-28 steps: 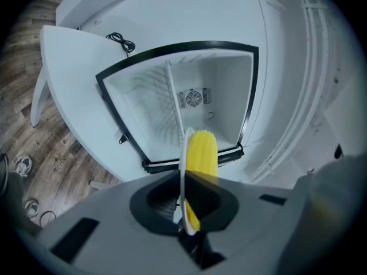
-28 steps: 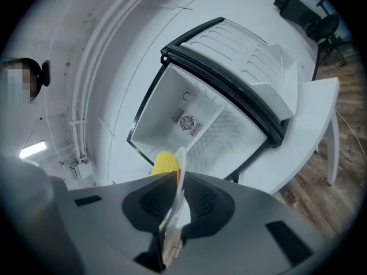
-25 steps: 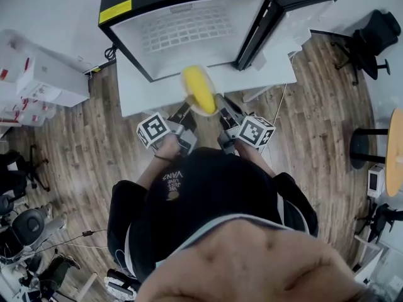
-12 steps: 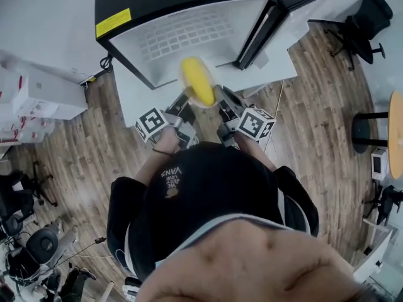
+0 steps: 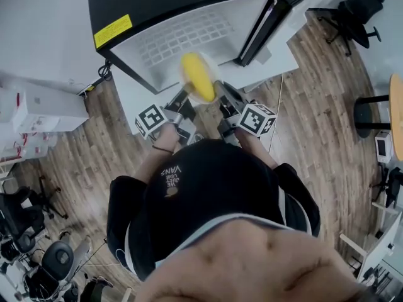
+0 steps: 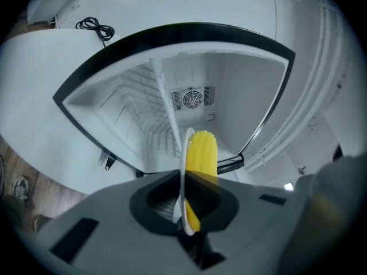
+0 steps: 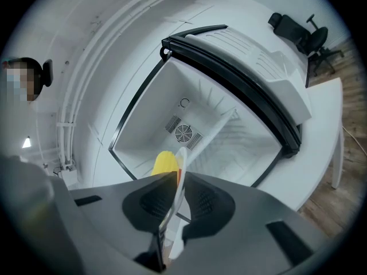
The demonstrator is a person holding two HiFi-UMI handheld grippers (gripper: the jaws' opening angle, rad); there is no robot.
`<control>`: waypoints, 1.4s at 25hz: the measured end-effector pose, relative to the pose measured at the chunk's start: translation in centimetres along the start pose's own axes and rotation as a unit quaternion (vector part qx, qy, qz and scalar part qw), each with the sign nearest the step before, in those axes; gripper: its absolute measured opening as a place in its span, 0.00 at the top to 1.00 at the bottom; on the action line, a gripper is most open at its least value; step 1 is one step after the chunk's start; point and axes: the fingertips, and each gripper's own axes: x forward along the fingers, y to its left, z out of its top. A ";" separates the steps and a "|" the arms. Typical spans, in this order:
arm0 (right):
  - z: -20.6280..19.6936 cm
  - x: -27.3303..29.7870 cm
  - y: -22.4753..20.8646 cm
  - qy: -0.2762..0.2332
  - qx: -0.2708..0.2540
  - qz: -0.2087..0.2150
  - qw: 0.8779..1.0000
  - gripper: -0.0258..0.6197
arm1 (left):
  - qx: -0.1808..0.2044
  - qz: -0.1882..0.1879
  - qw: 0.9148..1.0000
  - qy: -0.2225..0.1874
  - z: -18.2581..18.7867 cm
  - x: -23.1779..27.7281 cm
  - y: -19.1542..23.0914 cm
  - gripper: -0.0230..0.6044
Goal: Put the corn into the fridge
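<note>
A yellow corn cob point(image 5: 197, 76) lies on a white plate point(image 5: 210, 93) that I carry between both grippers, just in front of the open fridge point(image 5: 182, 30). My left gripper point(image 5: 181, 100) is shut on the plate's left rim, my right gripper point(image 5: 225, 98) on its right rim. In the left gripper view the plate point(image 6: 184, 171) stands edge-on in the left gripper point(image 6: 186, 198) with the corn point(image 6: 202, 152) beside it. The right gripper view shows the plate point(image 7: 178, 179) in the right gripper point(image 7: 174, 204) and the corn point(image 7: 165, 162) behind the rim. The fridge interior point(image 6: 198, 90) is white, with a wire shelf and a fan.
The fridge door point(image 5: 277, 14) stands open at the right. The fridge rests on a white table point(image 5: 135, 99). White boxes point(image 5: 38, 109) sit at the left, an office chair point(image 5: 354, 8) and a round table point(image 5: 398, 124) at the right. A black cable point(image 6: 94, 26) lies beside the fridge.
Both grippers have carried the plate with the corn closer to the fridge opening. The grip on the plate looks the same.
</note>
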 end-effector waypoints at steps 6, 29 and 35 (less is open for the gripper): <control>0.5 0.8 -0.1 -0.008 0.002 -0.006 1.000 0.89 | -0.001 -0.008 1.000 0.010 0.9 0.8 -0.2 0.92; 5.2 6.0 -3.5 0.039 -0.004 0.022 0.999 0.89 | -0.027 0.007 0.998 -0.055 4.3 5.9 0.1 0.92; 5.4 7.4 -4.1 0.055 -0.002 0.033 0.998 0.89 | -0.034 0.015 0.996 -0.077 5.2 6.2 0.5 0.92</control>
